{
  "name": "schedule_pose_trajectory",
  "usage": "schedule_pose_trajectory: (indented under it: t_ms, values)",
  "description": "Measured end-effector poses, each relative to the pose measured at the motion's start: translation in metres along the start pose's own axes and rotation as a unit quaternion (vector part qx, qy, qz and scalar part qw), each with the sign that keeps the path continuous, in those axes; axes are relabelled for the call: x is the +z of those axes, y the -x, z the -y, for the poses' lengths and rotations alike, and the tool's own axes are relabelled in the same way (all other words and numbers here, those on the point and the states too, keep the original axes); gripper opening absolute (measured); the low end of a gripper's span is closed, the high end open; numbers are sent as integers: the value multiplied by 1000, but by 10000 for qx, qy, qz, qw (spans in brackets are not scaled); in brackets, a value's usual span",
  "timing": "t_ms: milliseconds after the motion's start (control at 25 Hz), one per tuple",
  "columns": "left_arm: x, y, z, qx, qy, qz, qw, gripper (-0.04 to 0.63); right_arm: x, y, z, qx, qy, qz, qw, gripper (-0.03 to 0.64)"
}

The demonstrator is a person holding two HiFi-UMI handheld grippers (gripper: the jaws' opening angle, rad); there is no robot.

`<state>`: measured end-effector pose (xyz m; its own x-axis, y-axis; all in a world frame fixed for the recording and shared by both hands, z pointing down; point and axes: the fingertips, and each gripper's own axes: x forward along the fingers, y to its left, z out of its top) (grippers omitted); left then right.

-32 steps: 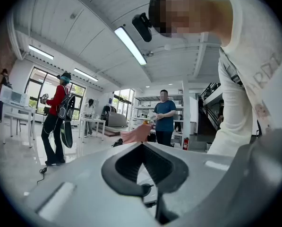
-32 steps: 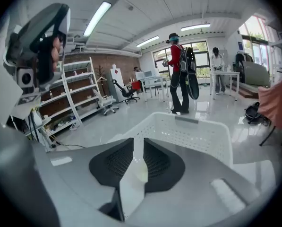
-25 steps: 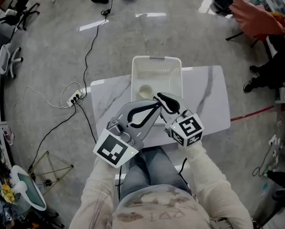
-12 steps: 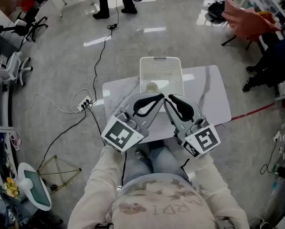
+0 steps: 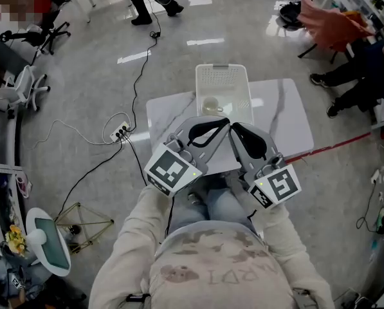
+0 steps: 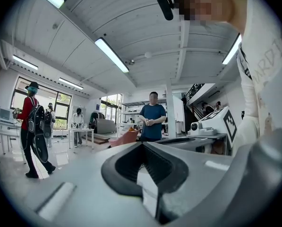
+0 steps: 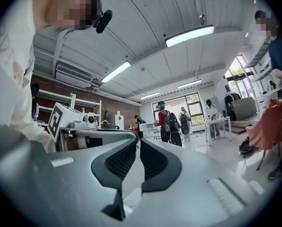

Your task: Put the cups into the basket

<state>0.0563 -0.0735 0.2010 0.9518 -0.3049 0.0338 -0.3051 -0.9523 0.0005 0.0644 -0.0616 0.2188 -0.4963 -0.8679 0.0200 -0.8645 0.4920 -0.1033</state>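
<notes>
The cup is sitting inside the white basket at the desk's far side; the left tongs and right tongs are hovering pinched together, empty, overlapping its near rim; a power strip is lying on the floor beside.

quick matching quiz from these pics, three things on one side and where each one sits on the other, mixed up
Things:
1. cup
2. basket
3. power strip

Places:
a. on the floor, left of the table
b. on the table, far side
c. inside the basket

Pairs: 1-c, 2-b, 3-a
</notes>
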Motion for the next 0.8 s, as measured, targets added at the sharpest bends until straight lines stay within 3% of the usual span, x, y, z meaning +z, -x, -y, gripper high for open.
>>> schedule_pose_trajectory:
  t_ms: [800]
  values:
    - [14,38,29,-119,-90,72,9999,0,12,19,-45,-116,155,132,9997,54]
